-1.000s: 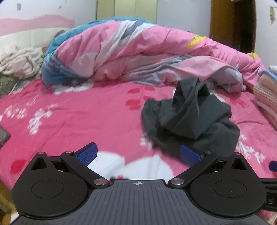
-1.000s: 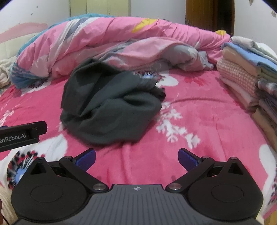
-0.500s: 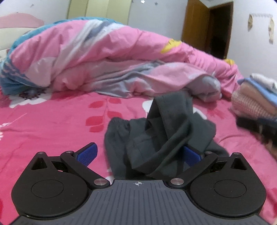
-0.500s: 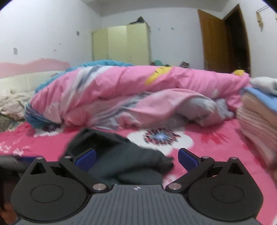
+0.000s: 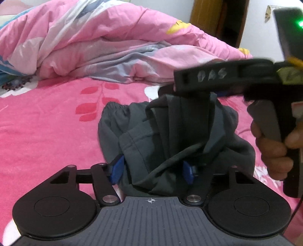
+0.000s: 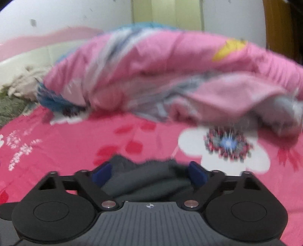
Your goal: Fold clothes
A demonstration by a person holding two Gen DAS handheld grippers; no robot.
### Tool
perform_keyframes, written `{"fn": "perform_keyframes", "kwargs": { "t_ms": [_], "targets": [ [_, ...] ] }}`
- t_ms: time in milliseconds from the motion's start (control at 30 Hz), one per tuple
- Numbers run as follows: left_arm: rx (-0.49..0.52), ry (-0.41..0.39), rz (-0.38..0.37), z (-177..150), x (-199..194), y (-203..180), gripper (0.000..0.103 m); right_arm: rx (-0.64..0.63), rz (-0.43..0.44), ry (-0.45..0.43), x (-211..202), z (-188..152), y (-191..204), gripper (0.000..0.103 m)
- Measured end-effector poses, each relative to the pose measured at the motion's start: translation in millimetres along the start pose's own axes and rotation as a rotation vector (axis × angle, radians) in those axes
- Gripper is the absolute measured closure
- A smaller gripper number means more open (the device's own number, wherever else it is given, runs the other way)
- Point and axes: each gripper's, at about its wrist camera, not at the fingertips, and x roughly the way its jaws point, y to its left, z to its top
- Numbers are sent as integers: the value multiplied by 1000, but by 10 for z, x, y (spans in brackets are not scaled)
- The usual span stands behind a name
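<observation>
A crumpled dark grey garment [image 5: 170,132] lies on the pink flowered bed sheet [image 5: 47,123]. My left gripper [image 5: 153,170] is low at its near edge. Its jaws are closing, with a hanging fold of the cloth between the blue pads [image 5: 117,169], which do not pinch it. In the blurred right wrist view, my right gripper [image 6: 148,173] is over the garment [image 6: 147,181]. Its jaws are closing too, with bunched cloth between the pads. In the left wrist view a person's hand [image 5: 272,151] holds the right tool's handle above the garment's far side.
A heaped pink and grey quilt [image 5: 94,43] runs across the back of the bed [image 6: 151,72]. A beige blanket [image 6: 24,81] lies at the far left. A wooden door [image 5: 223,19] and a pale wardrobe [image 6: 166,17] stand behind.
Both pairs of jaws have narrowed from wide open. The left gripper has moved in onto the garment. The right gripper has swung leftward over it and now shows in the left wrist view.
</observation>
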Motion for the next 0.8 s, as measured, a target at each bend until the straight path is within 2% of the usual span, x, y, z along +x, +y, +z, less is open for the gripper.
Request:
{"fn": "perform_keyframes", "kwargs": {
  "t_ms": [100, 267, 300, 367, 567, 633, 800],
  "targets": [
    [-4, 6, -11, -14, -15, 1, 44, 31, -3, 12, -76, -85, -51, 39],
    [-29, -18, -54, -4, -90, 99, 44, 40, -35, 0, -254, -133, -109, 86],
    [-38, -25, -69, -6, -122, 115, 44, 45, -40, -4, -301, -153, -124, 89],
    [-55, -42, -100, -13, -194, 149, 44, 56, -51, -12, -395, -193, -154, 93],
    [-80, -105, -187, -12, -403, 240, 41, 97, -76, -64, -831, -426, -194, 95],
    [-90, -123, -218, -8, -450, 261, 37, 103, -76, -77, -990, -547, -197, 95],
    [-110, -135, -275, -17, -496, 261, 35, 119, -62, -83, -1286, -853, -184, 95]
  ]
}}
